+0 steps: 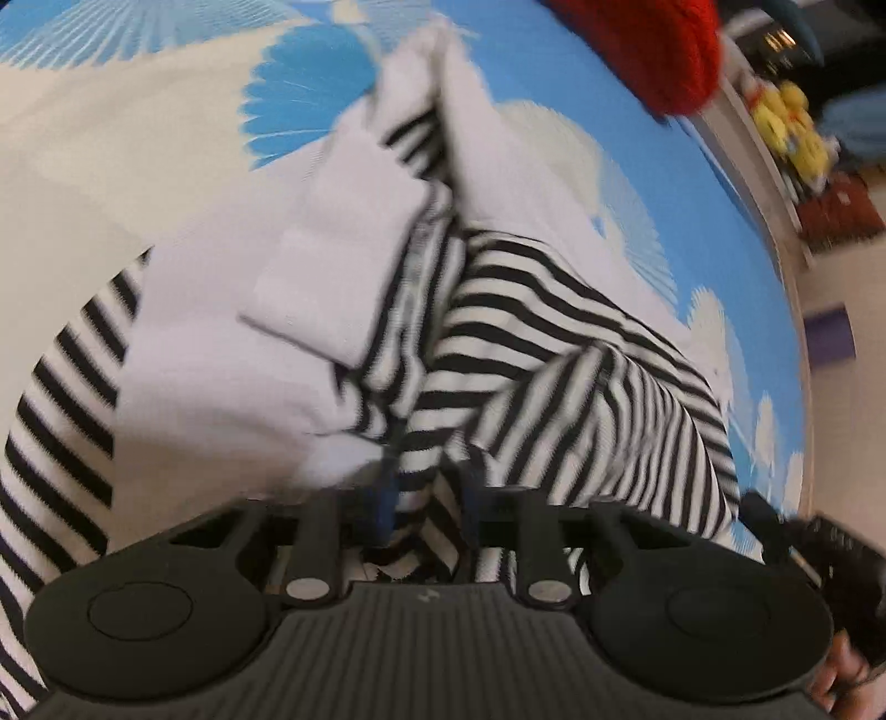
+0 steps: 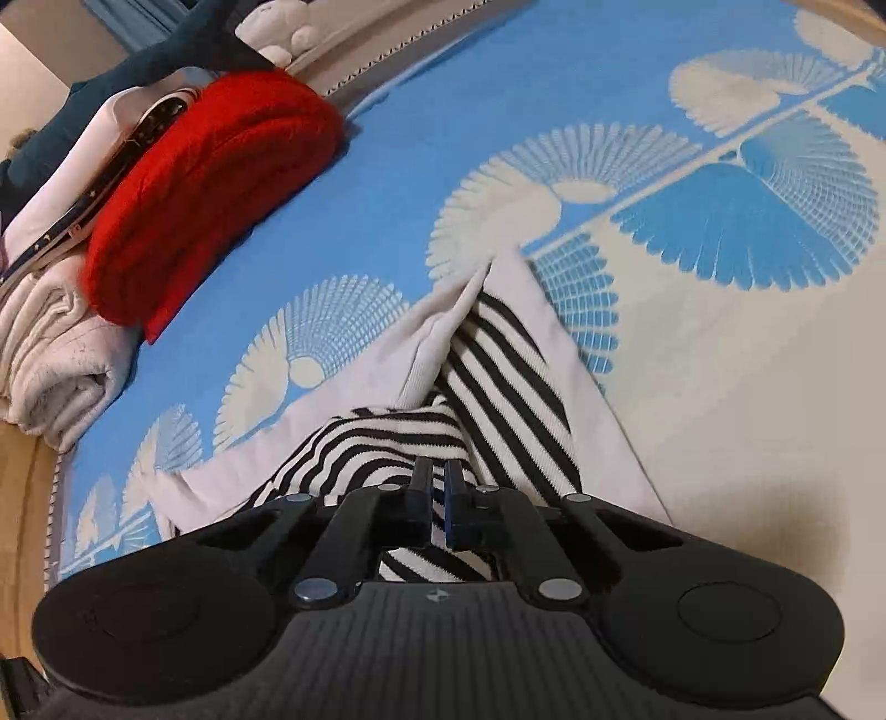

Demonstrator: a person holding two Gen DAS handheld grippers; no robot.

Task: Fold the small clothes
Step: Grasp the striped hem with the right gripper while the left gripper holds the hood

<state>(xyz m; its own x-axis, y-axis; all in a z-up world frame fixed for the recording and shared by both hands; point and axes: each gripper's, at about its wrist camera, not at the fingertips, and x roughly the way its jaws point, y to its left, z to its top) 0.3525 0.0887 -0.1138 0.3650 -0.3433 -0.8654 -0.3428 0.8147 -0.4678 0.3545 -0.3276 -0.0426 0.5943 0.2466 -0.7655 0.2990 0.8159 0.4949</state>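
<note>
A small black-and-white striped garment with plain white panels (image 1: pixel 559 354) lies bunched on the blue and cream patterned bedspread (image 1: pixel 653 94). My left gripper (image 1: pixel 429 493) is shut on a fold of the striped cloth, which drapes over the fingers; the image is blurred. In the right wrist view the same garment (image 2: pixel 498 365) stretches away from my right gripper (image 2: pixel 437 493), which is shut on its striped edge with the two fingers nearly touching. The white panels spread out on both sides.
A folded red knit (image 2: pixel 210 183) sits on a stack of folded white and cream clothes (image 2: pixel 55 365) at the bed's far left edge; the red knit also shows in the left wrist view (image 1: pixel 659 50). Yellow toys (image 1: pixel 786 127) lie beyond the bed edge.
</note>
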